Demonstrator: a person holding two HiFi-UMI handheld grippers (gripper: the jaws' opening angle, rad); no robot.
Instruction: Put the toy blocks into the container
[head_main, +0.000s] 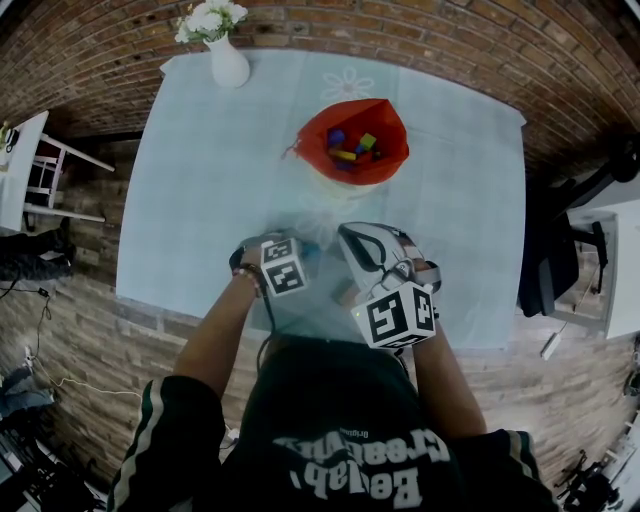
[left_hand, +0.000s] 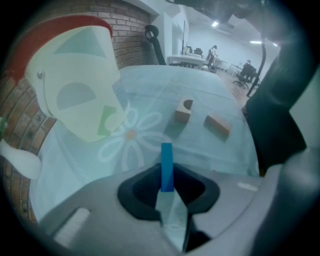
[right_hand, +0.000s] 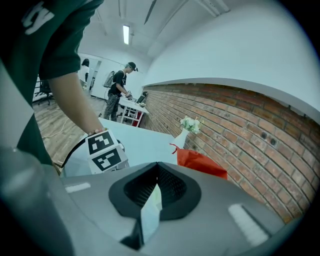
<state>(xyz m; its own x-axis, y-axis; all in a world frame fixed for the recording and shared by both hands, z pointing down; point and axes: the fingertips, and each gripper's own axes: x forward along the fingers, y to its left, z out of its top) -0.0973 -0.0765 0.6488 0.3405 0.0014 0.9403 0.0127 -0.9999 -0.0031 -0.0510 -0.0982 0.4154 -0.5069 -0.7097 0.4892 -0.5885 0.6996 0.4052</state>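
- My left claw (left_hand: 170, 200) is closed on the blue block (left_hand: 166, 160), with the pads against its two flat faces.
- The blue block is a thin, flat slat, bright blue and smooth with square edges. It stands upright, and its top sticks out past my fingertips.
- It sits over the cloth (head_main: 200, 190) near the table's front edge, above a pale flower print. The container (head_main: 385, 120) is further back on the table, well apart from it.
- Whether its lower end touches the cloth, I cannot tell.
- My right claw (right_hand: 151, 197) has its jaws together with nothing between them. It is just beside the left claw, on its right.
- The container is a pale, smooth plastic pail with a crumpled red liner folded over its rim.
- Loose blocks (head_main: 350, 148) lie inside it: purple, yellow, green and red.
- An arch block (left_hand: 183, 110) of plain wood with a half-round cut lies on the cloth beyond my left claw.
- A wood block (left_hand: 218, 125), a plain brick shape, lies near the arch block without touching it.
- The cloth is thin, light blue and slightly wrinkled.
- A white vase (head_main: 228, 62) of white flowers stands at the far left corner, by the brick wall (head_main: 450, 40).
- The dark body of my right claw blocks the right side of the left gripper view.
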